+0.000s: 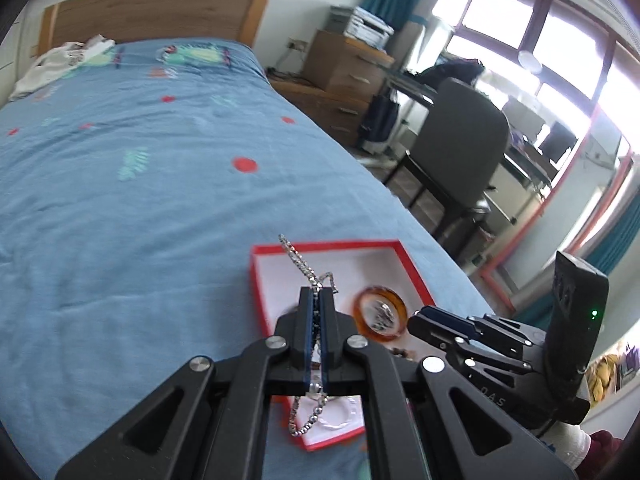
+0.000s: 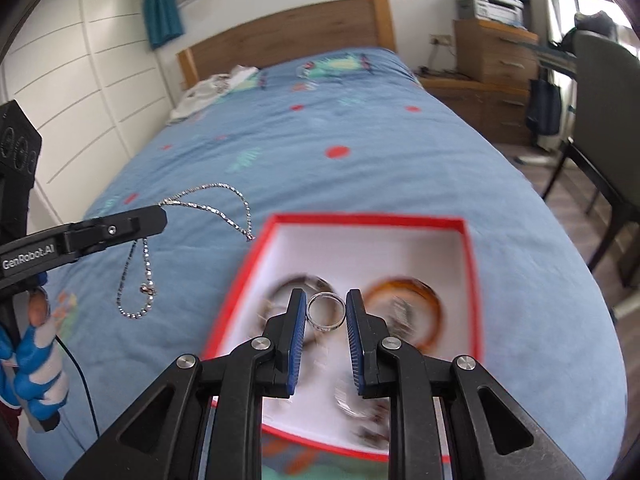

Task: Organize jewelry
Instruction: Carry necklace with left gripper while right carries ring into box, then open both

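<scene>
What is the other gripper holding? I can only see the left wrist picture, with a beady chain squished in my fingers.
Observer: The right gripper holds a silver ring upright between its blue pads.
Operator: Where is it?
Observer: Above the red box on the bed.
Operator: Does my chain hang down?
Observer: Yes. From the left gripper the chain dangles in a loop over the blue cover, beside the box, not over it.

Silver bead chain (image 2: 188, 240) hung in loops, silver ring (image 2: 326, 313) held upright, amber bangle (image 2: 404, 308) laid in red-rimmed white box (image 2: 468, 264), right.
</scene>
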`<state>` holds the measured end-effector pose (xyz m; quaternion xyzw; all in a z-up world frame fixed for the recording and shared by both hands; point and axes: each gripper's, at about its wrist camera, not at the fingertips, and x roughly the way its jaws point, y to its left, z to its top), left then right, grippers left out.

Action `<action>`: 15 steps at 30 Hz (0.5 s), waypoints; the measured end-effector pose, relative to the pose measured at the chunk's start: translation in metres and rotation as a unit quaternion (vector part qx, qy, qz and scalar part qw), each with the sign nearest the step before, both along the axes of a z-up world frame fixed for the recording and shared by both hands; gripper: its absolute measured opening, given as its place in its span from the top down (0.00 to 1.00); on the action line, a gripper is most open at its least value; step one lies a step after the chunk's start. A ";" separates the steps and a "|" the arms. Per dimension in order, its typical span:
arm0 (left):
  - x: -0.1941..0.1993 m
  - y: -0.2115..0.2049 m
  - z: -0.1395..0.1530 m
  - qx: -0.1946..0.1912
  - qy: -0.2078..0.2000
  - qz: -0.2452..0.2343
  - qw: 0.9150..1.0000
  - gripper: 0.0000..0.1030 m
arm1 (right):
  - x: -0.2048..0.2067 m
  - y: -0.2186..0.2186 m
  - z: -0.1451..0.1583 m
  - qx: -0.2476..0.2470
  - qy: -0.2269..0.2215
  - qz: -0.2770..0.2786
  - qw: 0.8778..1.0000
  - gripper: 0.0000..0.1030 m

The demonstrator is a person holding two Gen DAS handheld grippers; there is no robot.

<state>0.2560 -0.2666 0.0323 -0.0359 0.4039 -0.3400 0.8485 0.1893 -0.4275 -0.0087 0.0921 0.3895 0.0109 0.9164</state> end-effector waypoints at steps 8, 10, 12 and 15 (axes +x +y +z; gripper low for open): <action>0.001 -0.043 -0.045 0.039 0.026 -0.018 0.999 0.98 | -0.005 -0.028 -0.036 0.002 0.037 -0.012 0.999 0.80; 0.004 -0.047 -0.054 0.050 0.028 -0.015 0.998 0.98 | -0.003 -0.030 -0.042 0.002 0.042 -0.009 0.999 0.80; 0.008 -0.050 -0.062 0.062 0.030 -0.009 0.998 0.98 | -0.003 -0.031 -0.047 0.003 0.048 -0.006 0.999 0.80; 0.011 -0.050 -0.070 0.076 0.030 -0.002 0.997 0.98 | -0.006 -0.032 -0.054 0.000 0.053 -0.002 0.999 0.80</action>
